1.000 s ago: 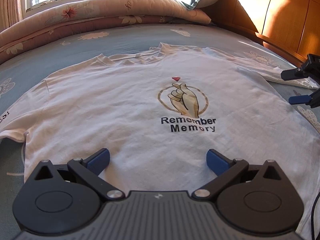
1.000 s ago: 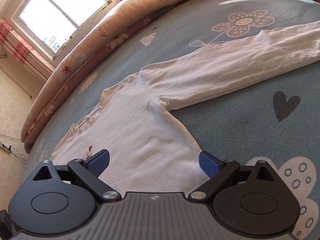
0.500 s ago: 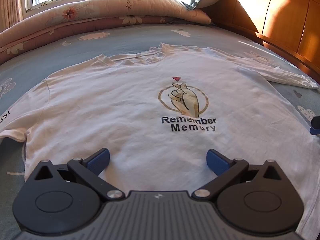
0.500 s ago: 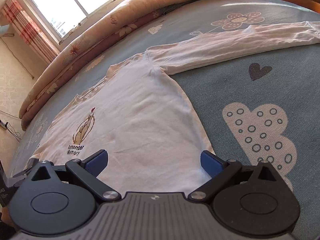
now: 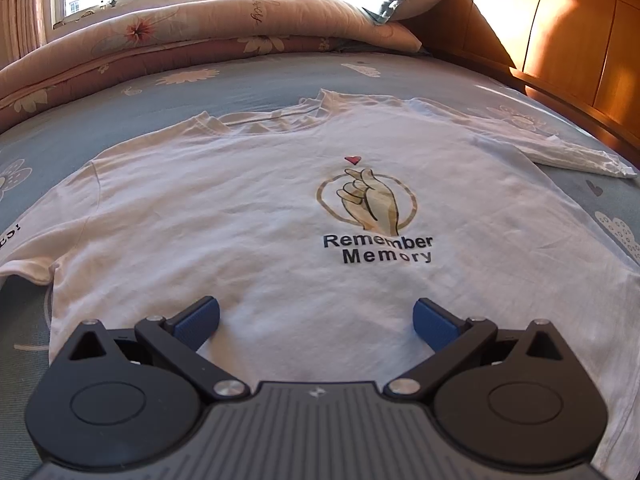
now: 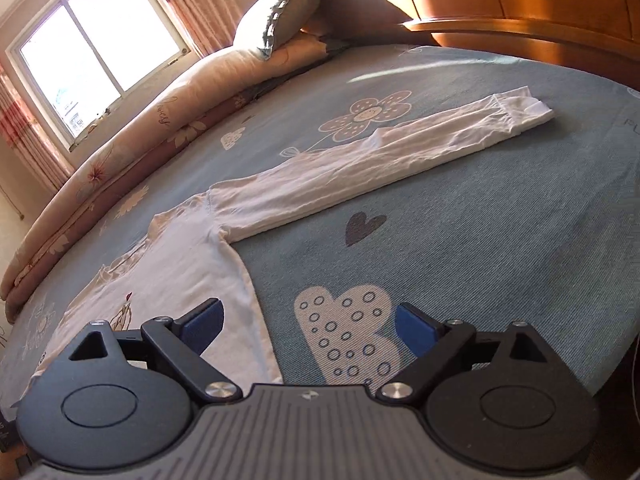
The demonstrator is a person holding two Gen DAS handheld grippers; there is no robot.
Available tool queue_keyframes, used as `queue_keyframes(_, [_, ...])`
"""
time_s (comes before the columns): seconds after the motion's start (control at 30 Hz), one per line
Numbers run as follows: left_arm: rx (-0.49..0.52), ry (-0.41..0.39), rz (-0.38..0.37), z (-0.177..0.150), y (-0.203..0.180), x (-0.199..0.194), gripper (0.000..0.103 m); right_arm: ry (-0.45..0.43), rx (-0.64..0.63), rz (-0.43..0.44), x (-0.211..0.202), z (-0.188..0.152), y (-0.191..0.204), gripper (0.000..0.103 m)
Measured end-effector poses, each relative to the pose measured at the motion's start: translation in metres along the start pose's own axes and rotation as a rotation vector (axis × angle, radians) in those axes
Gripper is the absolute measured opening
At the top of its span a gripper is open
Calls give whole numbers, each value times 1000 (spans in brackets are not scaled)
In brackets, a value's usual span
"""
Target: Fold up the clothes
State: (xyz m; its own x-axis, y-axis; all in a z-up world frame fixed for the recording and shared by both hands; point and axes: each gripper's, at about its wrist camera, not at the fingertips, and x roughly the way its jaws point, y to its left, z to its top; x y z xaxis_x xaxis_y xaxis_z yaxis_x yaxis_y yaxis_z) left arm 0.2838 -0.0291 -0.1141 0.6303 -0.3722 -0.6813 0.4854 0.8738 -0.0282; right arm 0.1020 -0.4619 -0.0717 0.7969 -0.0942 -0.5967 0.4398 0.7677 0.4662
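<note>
While our left gripper (image 5: 316,318) hovers low over the near hem with its jaws spread wide and nothing between them, our right gripper (image 6: 308,326) hangs just as wide and empty over the shirt's right side seam, one blue pad above cloth, the other above the bedsheet (image 6: 500,240). Beyond them the white long-sleeved shirt (image 5: 248,216) lies spread flat, print side up, collar at the far end toward the rolled quilt (image 5: 192,36). Its right sleeve (image 6: 392,160) stretches straight out to the right, well clear of the body, cuff toward the wooden headboard (image 5: 560,44); the left sleeve runs off the left edge of our view, so we cannot say how it lies there. We judge the shirt to be laid out with no fold in it. To fold cleanly, we would pinch only cloth, not sheet, take a sleeve near cuff and shoulder together, and carry it across without dragging the body askew.
</note>
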Motion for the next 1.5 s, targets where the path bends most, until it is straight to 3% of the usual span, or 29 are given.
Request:
queue_keyframes(0.1, [-17,-4,-4,2,0,-3,102,-33,95,-17,5,26,-27,88])
queue_keyframes(0.2, [-42,-64,-49,6,-2,-15,102,-61,113,-19,11,50,-39,87])
queue_keyframes(0.37, [-61,-129,-136,14,-21,-30,102,-67,-4,-18,27,85,-27,82])
queue_keyframes(0.57, [-104,-36,-245,28,-64,-7,102,-64,-216,-3,59,130,7,73])
queue_keyframes(0.67, [-140,4,-262,22,-78,15,102,-43,-324,-8,86,149,26,65])
queue_keyframes(0.77, [-85,-40,-243,11,-87,18,102,-20,-426,-26,122,162,39,57])
queue_keyframes(0.9, [-28,-49,-255,8,-87,17,102,35,-555,-28,172,169,51,46])
queue_keyframes(1.13, [-14,-67,-271,5,-84,16,102,136,-697,73,232,161,65,45])
queue_keyframes(1.37, [4,-76,-263,4,-87,17,102,200,-778,126,256,145,62,45])
queue_keyframes(1.5, [18,-80,-256,4,-88,17,102,172,-863,116,258,138,62,46])
